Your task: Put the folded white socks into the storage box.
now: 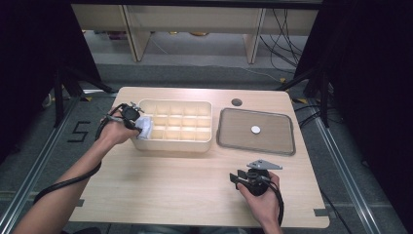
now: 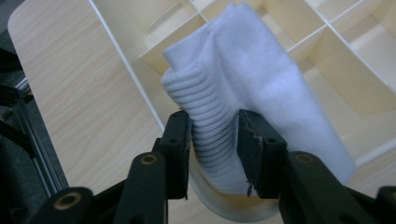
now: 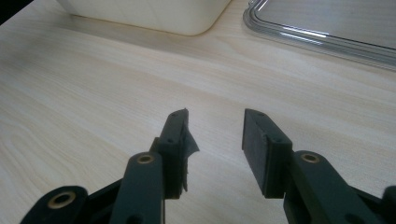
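So the biggest thing here is the light wood bench [image 1: 160, 180], rounded corners, sitting on a grey floor [image 1: 195, 68] with black curtains either side and some pale shelving legs at the back. On the bench, left of centre, there's a cream divider box [image 1: 175, 144] split into a grid of small compartments, and just to its right, not touching, a clear flat lid [image 1: 256, 146] lying down with a little white round disc [image 1: 255, 129] in the middle of it. There's also a dark round hole [image 1: 236, 102] in the benchtop near the far edge, above the lid. The person's left hand [image 1: 113, 132] comes in at the left end of the box holding the left tongs [image 2: 214, 135], and those are clamped on a folded pale lavender-white cloth [image 2: 243, 79] — ribbed knit, looks like a sock or small towel, can't tell which. The cloth hangs over the compartments at the box's left end, its free end down over the grid. The right hand [image 1: 260, 195] rests low on the near right part of the bench with the right tongs [image 3: 212, 135] — jaws standing apart, nothing between them, just bare wood below, pointing toward the box corner and lid edge.
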The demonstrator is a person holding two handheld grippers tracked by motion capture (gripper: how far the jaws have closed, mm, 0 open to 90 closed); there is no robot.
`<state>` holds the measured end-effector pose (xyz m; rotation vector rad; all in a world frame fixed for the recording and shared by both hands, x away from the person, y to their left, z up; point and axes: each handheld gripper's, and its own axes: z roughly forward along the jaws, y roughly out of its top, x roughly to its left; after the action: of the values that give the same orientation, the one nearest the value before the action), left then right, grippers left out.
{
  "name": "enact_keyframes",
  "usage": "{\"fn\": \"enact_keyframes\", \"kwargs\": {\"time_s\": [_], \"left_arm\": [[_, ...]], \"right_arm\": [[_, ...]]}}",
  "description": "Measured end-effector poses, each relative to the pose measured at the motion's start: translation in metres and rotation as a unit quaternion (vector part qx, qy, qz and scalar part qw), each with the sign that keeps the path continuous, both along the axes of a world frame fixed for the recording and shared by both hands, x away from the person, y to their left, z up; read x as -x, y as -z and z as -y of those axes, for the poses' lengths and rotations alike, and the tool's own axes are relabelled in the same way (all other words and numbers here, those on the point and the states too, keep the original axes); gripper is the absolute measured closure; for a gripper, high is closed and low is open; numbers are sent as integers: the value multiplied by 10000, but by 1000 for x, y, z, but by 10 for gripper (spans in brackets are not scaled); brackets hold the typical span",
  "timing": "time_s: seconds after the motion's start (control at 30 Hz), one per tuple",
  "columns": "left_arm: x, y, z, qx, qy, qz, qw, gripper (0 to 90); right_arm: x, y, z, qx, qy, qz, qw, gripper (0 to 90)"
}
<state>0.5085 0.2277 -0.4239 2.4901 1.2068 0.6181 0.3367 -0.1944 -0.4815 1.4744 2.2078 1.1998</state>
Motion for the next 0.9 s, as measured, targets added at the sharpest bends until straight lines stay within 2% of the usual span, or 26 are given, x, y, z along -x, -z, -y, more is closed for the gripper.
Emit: {"fn": "enact_keyframes", "kwargs": {"time_s": [0.07,0.17,0.3,0.33,0.43,0.47,0.57,0.6,0.63,0.73,0.8,0.83,0.87,0.9], "left_arm": [[0,-2,-2,101,-35,29,9999,579],[2,-12,-4,381,-76,127,9992,548],[4,-27,-1,804,-74,319,9962,554],[4,-27,1,966,-86,445,9943,583],[-1,-21,7,1378,-111,289,9900,717],[-4,-17,8,1395,-128,241,9898,755],[-9,-4,8,1241,-174,60,9921,838],[-10,-2,8,1178,-217,70,9928,858],[-11,-3,8,1036,-194,8,9944,876],[-11,-1,12,656,-140,-98,9977,893],[-13,0,14,429,-129,-189,9988,895],[-14,1,15,354,-136,-219,9990,895],[-14,1,15,164,-94,-280,9994,896],[-15,3,17,135,-117,-255,9995,896]], "right_arm": [[0,0,0,-4,16,-15,10000,615],[0,0,0,-2,3,4,10000,615],[0,0,0,-9,-2,2,10000,616],[0,0,0,-12,-3,3,10000,616],[0,-1,0,-17,-25,2,10000,620],[0,-1,0,-19,-30,-7,10000,622],[1,-1,1,15,8,-7,10000,623],[0,-1,2,-14,-4,26,10000,623],[0,0,2,-106,-43,-2,9999,623],[0,0,2,-30,77,-59,9999,623],[-1,2,2,-57,-52,-4,10000,624],[-1,1,1,-38,-39,-40,10000,623],[-1,2,0,19,13,-25,10000,624],[1,1,-2,-65,116,-142,9998,624]]}}
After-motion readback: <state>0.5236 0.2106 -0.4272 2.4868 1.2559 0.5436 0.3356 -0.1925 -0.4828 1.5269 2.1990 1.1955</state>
